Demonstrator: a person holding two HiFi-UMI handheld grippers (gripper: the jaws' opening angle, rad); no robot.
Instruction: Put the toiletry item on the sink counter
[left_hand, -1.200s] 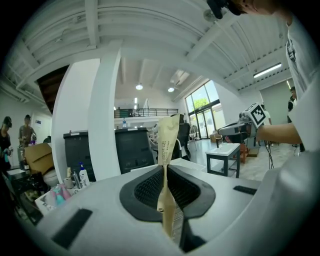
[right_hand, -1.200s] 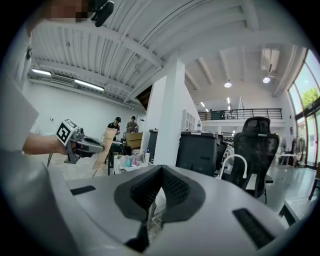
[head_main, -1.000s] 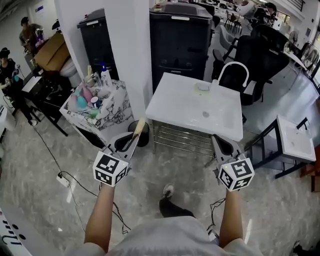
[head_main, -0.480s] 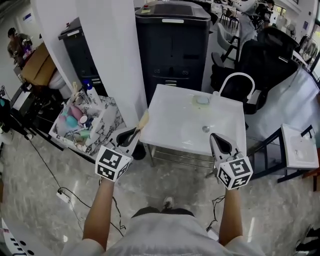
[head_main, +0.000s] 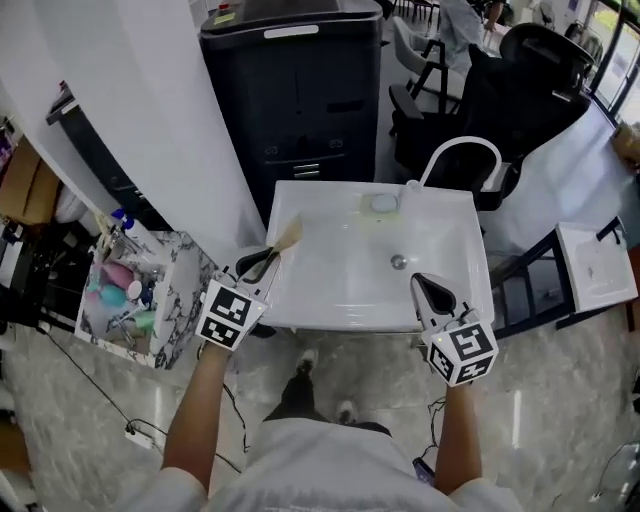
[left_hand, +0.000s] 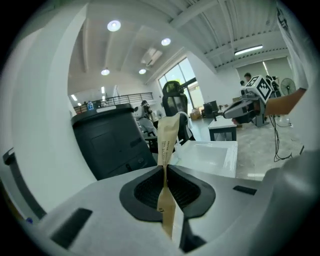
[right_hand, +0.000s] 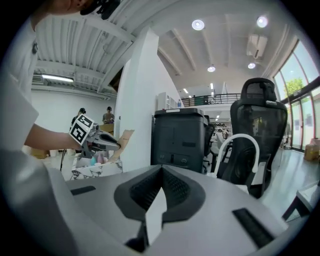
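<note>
Left gripper (head_main: 268, 263), nearest the person, clamps its jaws on a tan paper sachet (head_main: 289, 236), which stands upright in the air at the left edge of the white sink counter (head_main: 335, 312). Right gripper (head_main: 421, 284), jaws together and empty, hovers at the counter's front right. Beyond: curved white faucet (head_main: 461, 150), black cabinet (head_main: 300, 90).

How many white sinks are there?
2. The big sink is in the middle, straight ahead. A smaller sink is off at the far right. More may be hidden outside the picture.
</note>
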